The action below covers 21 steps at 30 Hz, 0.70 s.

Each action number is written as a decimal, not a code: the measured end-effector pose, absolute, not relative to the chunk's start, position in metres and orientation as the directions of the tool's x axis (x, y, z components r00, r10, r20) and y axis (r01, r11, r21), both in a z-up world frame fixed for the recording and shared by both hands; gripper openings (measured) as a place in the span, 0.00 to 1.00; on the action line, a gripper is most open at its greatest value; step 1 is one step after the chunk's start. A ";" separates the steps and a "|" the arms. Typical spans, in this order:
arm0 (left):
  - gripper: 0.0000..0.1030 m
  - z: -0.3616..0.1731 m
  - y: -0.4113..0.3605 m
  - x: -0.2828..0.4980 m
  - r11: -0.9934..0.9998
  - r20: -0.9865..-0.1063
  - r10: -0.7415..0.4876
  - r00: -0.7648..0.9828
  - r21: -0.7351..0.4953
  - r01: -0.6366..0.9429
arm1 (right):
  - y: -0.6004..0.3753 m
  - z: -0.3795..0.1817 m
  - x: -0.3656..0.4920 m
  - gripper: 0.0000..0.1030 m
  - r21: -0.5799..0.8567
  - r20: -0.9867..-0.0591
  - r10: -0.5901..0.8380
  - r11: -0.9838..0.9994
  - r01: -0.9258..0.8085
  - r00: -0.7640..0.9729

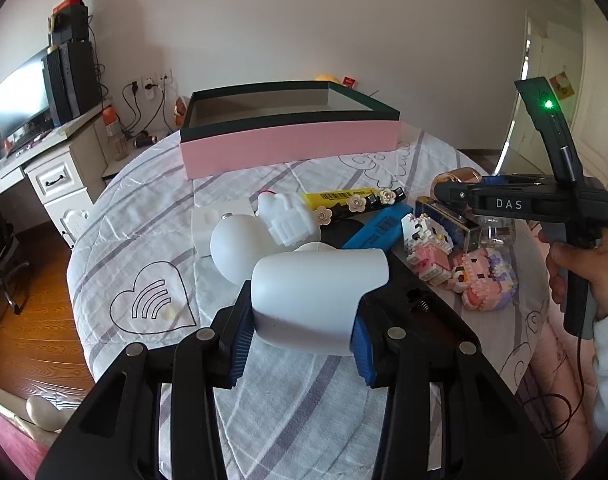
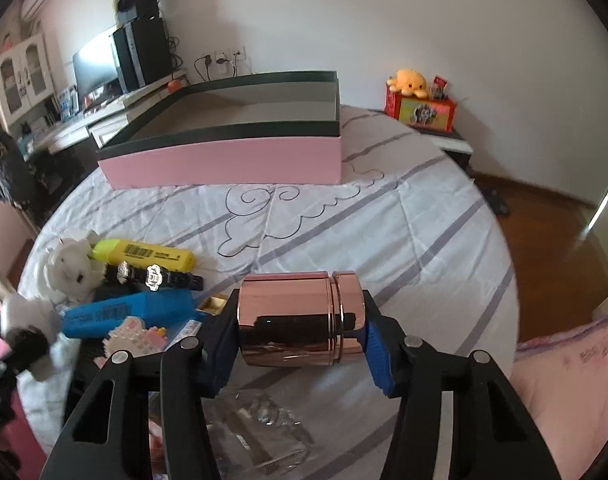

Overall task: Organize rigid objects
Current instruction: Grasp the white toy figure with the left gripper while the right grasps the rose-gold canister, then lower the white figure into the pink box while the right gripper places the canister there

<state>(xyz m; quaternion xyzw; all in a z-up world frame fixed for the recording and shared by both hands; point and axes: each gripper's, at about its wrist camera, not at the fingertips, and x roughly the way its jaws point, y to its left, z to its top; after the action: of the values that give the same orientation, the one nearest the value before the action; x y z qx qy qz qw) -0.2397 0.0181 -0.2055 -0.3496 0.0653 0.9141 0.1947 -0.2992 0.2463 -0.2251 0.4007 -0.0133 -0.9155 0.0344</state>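
Clear block [image 2: 259, 428] under right tongs [image 2: 301, 330] blurred, cylinder [image 2: 299, 320] gripped

Two close wrist views, downward over bed [image 1: 304, 184], sharing pink box [image 2: 231, 160]

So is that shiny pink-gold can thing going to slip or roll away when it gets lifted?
It might slip: the rose-gold cylinder looks mirror-smooth, and the right gripper jaws press only on its flat ends. It lies on its side, so if dropped it would probably roll across the bedsheet. It looks stiff like metal, so it shouldn't squash.
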 end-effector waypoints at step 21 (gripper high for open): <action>0.42 -0.161 0.033 -0.256 -0.922 -0.585 0.276 -0.763 0.062 -0.381 | 0.251 -0.183 -0.285 0.54 0.051 -0.649 -0.128 -0.991 0.125 -0.750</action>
<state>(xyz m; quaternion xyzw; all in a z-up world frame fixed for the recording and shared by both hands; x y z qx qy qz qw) -0.2559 0.0332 -0.1613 -0.2962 0.0888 0.9346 0.1758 -0.2853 0.2507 -0.1835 0.3468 -0.0021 -0.9355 0.0678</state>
